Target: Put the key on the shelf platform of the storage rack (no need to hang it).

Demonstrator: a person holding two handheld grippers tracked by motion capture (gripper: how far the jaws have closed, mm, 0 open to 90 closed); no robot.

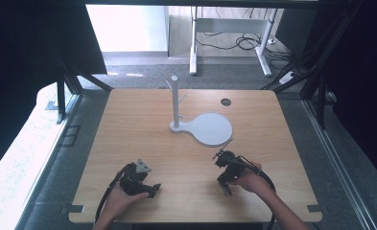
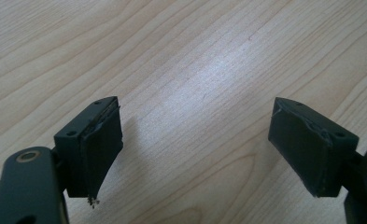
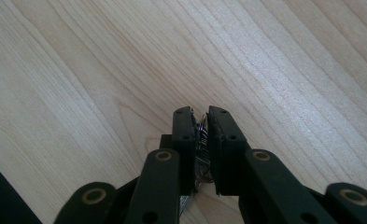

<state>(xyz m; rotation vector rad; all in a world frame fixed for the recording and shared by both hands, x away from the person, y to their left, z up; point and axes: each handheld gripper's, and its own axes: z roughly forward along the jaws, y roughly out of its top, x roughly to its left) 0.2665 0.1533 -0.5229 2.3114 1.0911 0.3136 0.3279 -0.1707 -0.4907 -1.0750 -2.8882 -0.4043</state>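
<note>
- Counter (image 1: 143, 120): pale wood-grain top, rectangular, with a round dark hole (image 1: 226, 102) near its far edge, right of centre.
- White stand (image 1: 175, 103): an upright post with short side pegs, standing at mid-counter toward the far side; its flat base widens to the right into a round white disc (image 1: 211, 129) lying on the wood.
- Left gripper (image 2: 195, 144): held in the person's left hand (image 1: 115, 203) at the near left of the counter, low over the wood, grey three-cornered plate on top, cable trailing off the near edge. In the left gripper view its two black jaws stand wide apart with bare wood between them; it holds nothing.
- Right gripper (image 3: 201, 122): held in the person's right hand (image 1: 251, 182) at the near right of the counter, just short of the disc's near rim, pointing down at the wood. In the right gripper view its jaws are drawn almost together, clamped on a thin, shiny, dark-patterned item (image 3: 201, 149); what that item is cannot be told.
- Thin item, location: pinched between the right gripper's pads, over bare wood, near the disc but apart from it.
- Surroundings: grey floor around the counter, a white desk frame (image 1: 229, 38) and cables beyond the far edge.
</note>
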